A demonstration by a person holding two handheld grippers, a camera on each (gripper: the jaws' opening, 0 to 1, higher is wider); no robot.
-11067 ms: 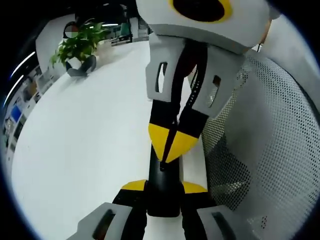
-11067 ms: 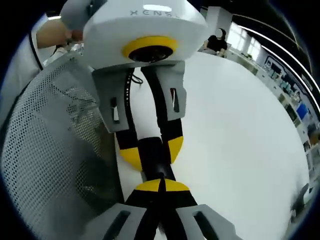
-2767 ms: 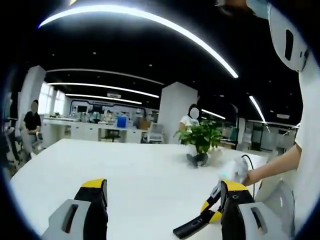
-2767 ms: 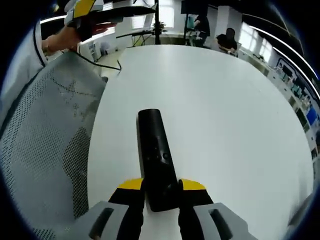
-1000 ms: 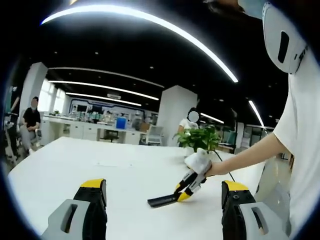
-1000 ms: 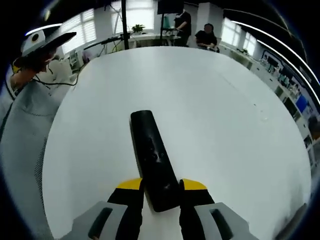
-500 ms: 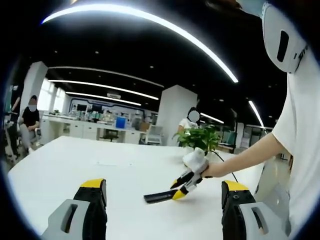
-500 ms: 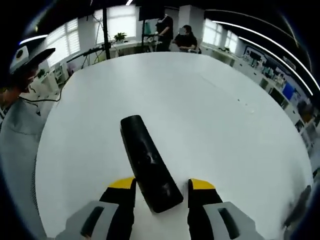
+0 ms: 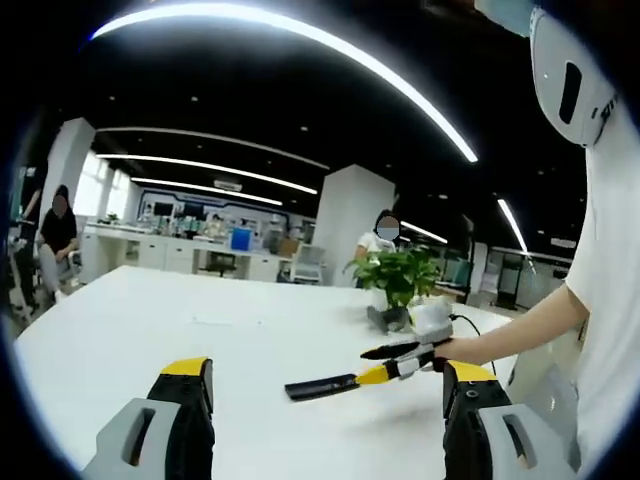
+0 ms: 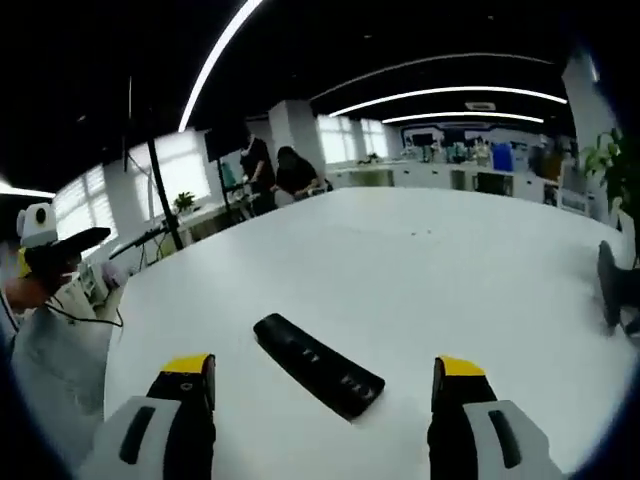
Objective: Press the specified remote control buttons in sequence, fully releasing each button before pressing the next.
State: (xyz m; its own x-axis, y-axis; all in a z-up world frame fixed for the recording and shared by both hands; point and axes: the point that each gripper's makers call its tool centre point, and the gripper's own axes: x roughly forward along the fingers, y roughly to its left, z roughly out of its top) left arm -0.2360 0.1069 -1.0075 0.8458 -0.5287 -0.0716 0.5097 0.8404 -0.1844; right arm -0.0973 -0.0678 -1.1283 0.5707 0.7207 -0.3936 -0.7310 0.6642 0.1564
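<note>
Black remote (image 10: 318, 365) is just lying flat on the white table (image 10: 420, 270), right between the spread jaws of the right gripper (image 10: 325, 395), not touching either one. Left gripper (image 9: 325, 400) is wide open too, gripping nothing. From its side you can see the remote (image 9: 320, 387) with a potted plant (image 9: 395, 285) behind it.

- You're in an open-plan office: a dark ceiling with long light strips (image 9: 300, 40).
- At your 12 o'clock, rows of desks (image 9: 200, 262) with seated people (image 10: 300, 172).
- A potted plant (image 9: 398, 285) stands on the white counter (image 10: 420, 260).
</note>
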